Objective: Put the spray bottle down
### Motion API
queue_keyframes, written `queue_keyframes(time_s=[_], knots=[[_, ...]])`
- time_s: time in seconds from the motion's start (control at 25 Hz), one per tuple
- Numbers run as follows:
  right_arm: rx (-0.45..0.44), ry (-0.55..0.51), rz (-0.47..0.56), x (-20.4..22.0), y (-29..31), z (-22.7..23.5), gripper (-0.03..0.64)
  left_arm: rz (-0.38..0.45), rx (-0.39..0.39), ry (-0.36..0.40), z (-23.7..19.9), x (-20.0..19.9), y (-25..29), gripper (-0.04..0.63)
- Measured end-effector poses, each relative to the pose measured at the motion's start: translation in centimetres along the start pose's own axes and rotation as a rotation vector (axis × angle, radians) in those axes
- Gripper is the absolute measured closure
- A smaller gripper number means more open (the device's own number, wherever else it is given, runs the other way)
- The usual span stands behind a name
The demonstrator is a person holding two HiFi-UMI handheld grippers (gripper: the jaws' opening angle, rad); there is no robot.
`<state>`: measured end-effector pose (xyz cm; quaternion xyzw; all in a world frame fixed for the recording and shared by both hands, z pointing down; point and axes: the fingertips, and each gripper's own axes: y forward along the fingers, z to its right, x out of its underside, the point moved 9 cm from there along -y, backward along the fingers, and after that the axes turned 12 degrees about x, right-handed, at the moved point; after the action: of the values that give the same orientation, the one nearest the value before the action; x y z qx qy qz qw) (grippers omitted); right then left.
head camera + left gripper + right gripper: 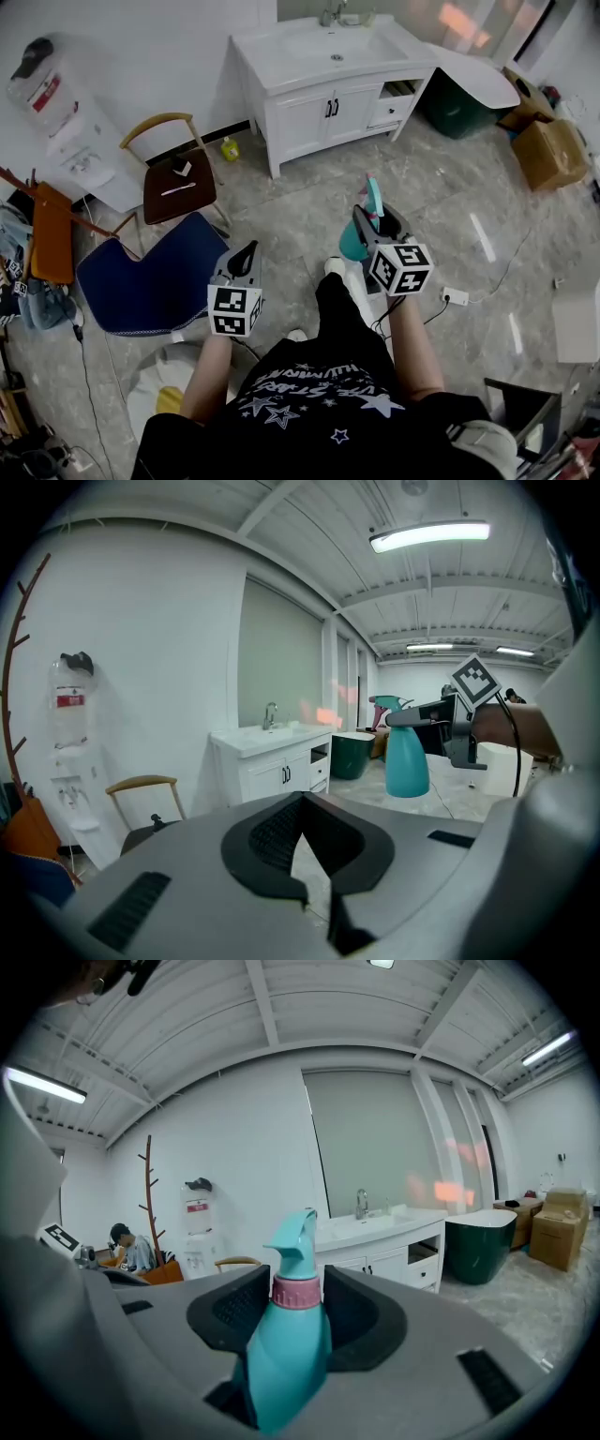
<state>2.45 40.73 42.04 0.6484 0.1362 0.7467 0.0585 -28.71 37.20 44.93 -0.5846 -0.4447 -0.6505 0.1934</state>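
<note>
A teal spray bottle (358, 242) with a pink collar hangs upright above the marble floor, and my right gripper (375, 223) is shut on it. In the right gripper view the bottle (286, 1354) fills the gap, with the right gripper (295, 1283) and its black pads pressed against the bottle's neck and shoulders. My left gripper (247, 253) is held out to the left, apart from the bottle, shut and with nothing in it. The left gripper view shows the left gripper (302, 799) with its tips together, and the bottle (406, 761) off to the right in the other gripper (441, 719).
A white vanity with a sink (328, 66) stands ahead, with a dark green bin (459, 103) and cardboard boxes (548, 150) to its right. A wooden chair (178, 178), a blue cushion (150, 272) and a water dispenser (56, 112) are on the left. A power strip (455, 297) lies on the floor at the right.
</note>
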Motion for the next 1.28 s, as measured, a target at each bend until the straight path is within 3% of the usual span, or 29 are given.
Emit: queue_keyframes(time_s=[0.36,0.88,1.28], knots=[[-0.046,0.026,-0.001,-2.5,12.3,4.4,0.426,-0.034,-0.046,-0.02,-4.4,-2.7,8.9,0.58],[-0.19,0.018,-0.022,-11.2,34.4,14.5,0.428,-0.038,-0.179,-0.036,-11.0,-13.2,27.9,0.58],[-0.26,0.002,-0.03,-13.7,42.6,17.1,0.43,-0.033,-0.25,-0.065,-14.0,-16.2,34.6,0.58]])
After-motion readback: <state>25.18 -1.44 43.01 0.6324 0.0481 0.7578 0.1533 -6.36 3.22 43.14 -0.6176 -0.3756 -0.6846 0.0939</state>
